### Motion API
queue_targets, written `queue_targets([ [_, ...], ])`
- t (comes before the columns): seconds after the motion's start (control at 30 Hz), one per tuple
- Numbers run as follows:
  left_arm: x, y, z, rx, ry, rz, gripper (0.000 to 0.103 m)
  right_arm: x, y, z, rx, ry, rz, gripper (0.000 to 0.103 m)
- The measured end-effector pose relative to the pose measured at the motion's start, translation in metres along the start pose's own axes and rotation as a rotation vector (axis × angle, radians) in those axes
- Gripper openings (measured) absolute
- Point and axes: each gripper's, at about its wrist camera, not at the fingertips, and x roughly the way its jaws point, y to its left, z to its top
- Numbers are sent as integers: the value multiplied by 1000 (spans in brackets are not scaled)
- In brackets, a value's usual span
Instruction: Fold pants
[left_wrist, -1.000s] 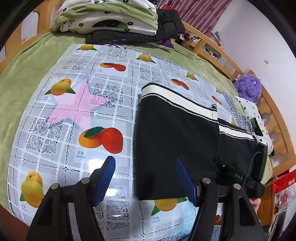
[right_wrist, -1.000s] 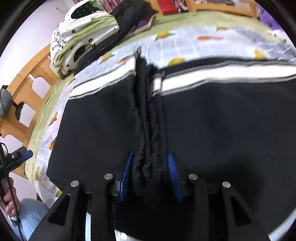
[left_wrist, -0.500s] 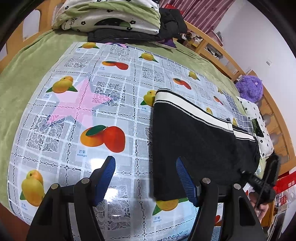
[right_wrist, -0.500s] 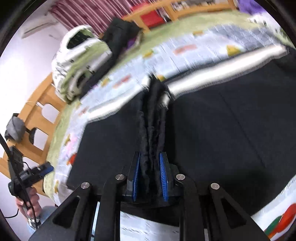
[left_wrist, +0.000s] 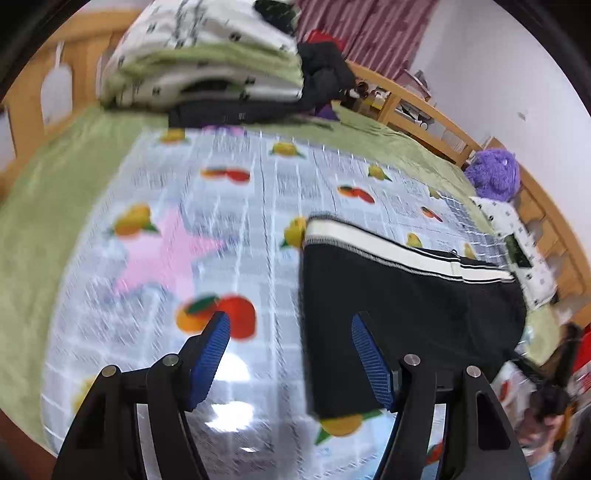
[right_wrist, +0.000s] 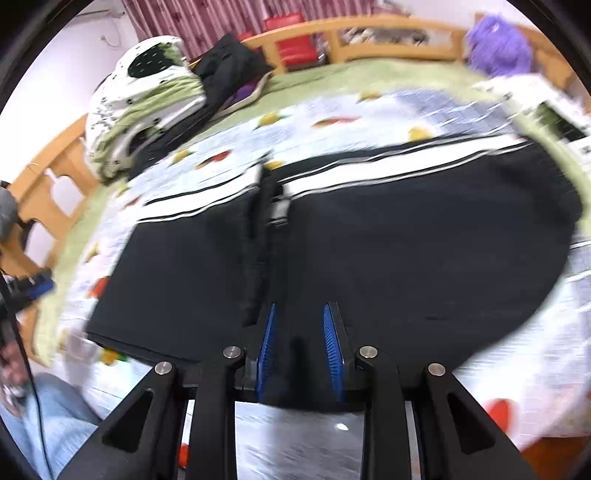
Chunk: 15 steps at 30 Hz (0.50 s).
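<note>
Pants (right_wrist: 406, 251): black, white waistband, lying flat on the fruit-print cloth (left_wrist: 221, 206) over the bed (left_wrist: 44, 206); a bunched ridge runs down the middle.
Right hand-held gripper (right_wrist: 300, 347): jaws opening over the near edge, pads apparently off the fabric.
Left hand-held gripper (left_wrist: 291, 362): apart, empty, beside the pants' left edge.
Step, judged: smooth the ridge flat before folding.
Surroundings: bedding pile (left_wrist: 207, 62), purple plush (left_wrist: 493, 173), well apart; nothing obstructs.

The pants (left_wrist: 399, 314) lie flat on the tablecloth (left_wrist: 221, 206), toward its right side (waistband at the far end); behind it sits a pile of folded bedding (left_wrist: 207, 62)
</note>
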Motion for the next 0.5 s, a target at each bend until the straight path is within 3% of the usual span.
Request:
queue_targets([
  [0.13, -11, -4, 16, 59, -32, 7, 67, -35, -51, -10, 68, -51, -79, 32],
  [0.23, -4, -4, 16, 74, -13, 0, 67, -49, -90, -19, 142, -71, -105, 38],
  [0.33, 17, -6, 5, 67, 23, 9, 67, -51, -127, -26, 224, -106, -135, 42],
  [0.5, 65, -15, -15, 64, 123, -78, 67, -37, -174, -27, 320, -115, -153, 43],
])
